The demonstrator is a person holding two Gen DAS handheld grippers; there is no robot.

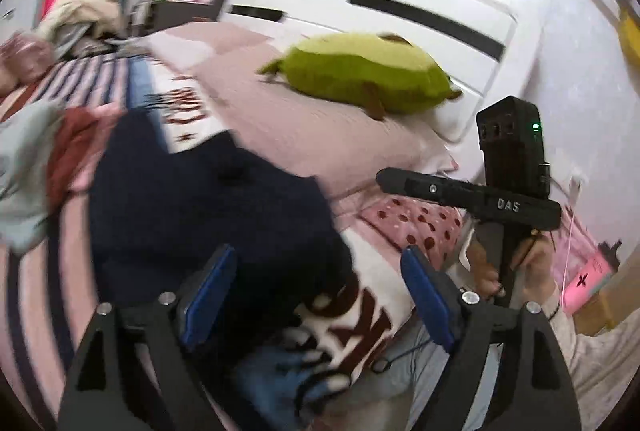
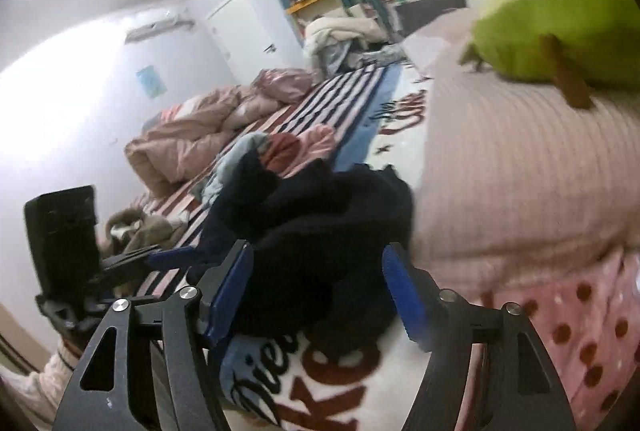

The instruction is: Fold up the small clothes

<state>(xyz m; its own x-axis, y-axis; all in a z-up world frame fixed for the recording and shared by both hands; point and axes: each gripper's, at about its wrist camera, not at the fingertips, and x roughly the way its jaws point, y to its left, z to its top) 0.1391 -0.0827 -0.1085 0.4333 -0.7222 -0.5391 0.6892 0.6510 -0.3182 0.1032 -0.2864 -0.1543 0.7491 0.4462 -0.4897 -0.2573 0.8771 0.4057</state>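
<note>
**Both tools spread wide over a dark navy garment on the bed**

A crumpled dark navy garment [image 1: 200, 199] lies in a heap on the bed, on a white blanket [image 1: 360, 315] printed with large brown letters. In the left wrist view the left tool [image 1: 320, 295] hangs just above the near edge of the heap, its blue-padded fingers [image 1: 208, 291] set far apart and holding nothing; the left pad sits over the navy cloth, the right one over the blanket's edge. To the right, the right tool [image 1: 384, 178] shows from the side, carried in a hand [image 1: 520, 267] with a pale sleeve.

In the right wrist view the right tool [image 2: 318, 291] is likewise spread wide with nothing gripped, and the navy garment [image 2: 320, 231] fills the gap between its blue pads [image 2: 404, 299]; whether the pads touch the cloth is not clear. The left tool [image 2: 168, 255] appears at the left, low beside the heap.

Beyond the garment, further small clothes [image 2: 276, 151] in light blue, red and pink lie piled on a striped cover [image 2: 340, 91]. To the right is a pink ribbed pillow [image 2: 520, 171], with a green plush toy [image 2: 552, 19] resting on its far end. A pink polka-dot fabric [image 2: 572, 331] lies near right. A rumpled pink duvet [image 2: 192, 135] sits far left. Both views are blurred
</note>
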